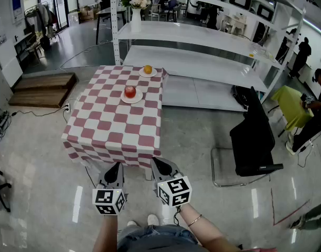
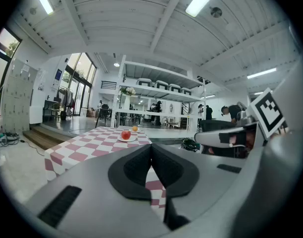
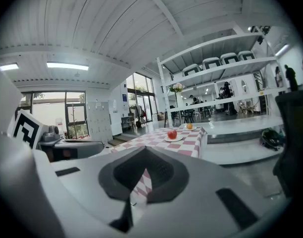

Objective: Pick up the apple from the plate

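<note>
Upper centre of the head view, the apple (image 1: pixel 130 92) sits on its plate (image 1: pixel 137 100) on the checked table (image 1: pixel 110 127); low in frame we hold left gripper (image 1: pixel 117 165) and right gripper (image 1: pixel 156 161), jaws closed, empty

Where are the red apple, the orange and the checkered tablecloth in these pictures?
apple (image 1: pixel 130 92), head view, centre of the red fruit.
orange (image 1: pixel 147 69), head view, centre of the fruit.
tablecloth (image 1: pixel 110 125), head view, a bare checkered patch near its front edge.
</note>
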### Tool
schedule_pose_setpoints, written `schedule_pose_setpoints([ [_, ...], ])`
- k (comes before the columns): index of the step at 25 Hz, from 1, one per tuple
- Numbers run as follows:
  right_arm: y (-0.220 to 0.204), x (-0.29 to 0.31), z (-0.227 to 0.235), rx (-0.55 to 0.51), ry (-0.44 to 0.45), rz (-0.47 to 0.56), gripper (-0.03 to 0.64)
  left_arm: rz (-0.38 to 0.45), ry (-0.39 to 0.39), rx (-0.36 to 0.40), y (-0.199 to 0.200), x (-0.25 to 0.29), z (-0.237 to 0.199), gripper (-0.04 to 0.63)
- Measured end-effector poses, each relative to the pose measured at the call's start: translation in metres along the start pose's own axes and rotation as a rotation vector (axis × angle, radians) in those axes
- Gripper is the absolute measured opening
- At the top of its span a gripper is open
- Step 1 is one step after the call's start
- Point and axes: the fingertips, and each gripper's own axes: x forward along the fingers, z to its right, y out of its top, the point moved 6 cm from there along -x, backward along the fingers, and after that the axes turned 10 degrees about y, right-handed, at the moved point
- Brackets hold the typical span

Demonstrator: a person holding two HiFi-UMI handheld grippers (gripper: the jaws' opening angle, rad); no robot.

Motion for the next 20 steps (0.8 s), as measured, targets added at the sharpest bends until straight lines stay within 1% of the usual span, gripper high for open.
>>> schedule_pose_setpoints([
  [6,-0.0028,0.0028,-0.0036,-0.02,0.03,-0.003,0.008,0.003,0.007,-0.011,-0.0003,0.0013,0.0011,0.017],
  [10,-0.0047,0.0028,-0.0047,-0.026,0.024,-0.006,0.009,0.004,0.011,-0.02,-0.0009,0.0021,0.0018,0.017],
  [14,-0.0062,0.0011,-0.0039,-0.028,0.033,-0.016,0.009,0.006,0.034,-0.029,0.0001,0.001,0.0017,0.017],
  [20,-0.0083,0.0016,0.0037,-0.044,0.016,-0.037,0.009,-0.001,0.06,-0.014,0.0017,0.0039,-0.0006,0.017],
])
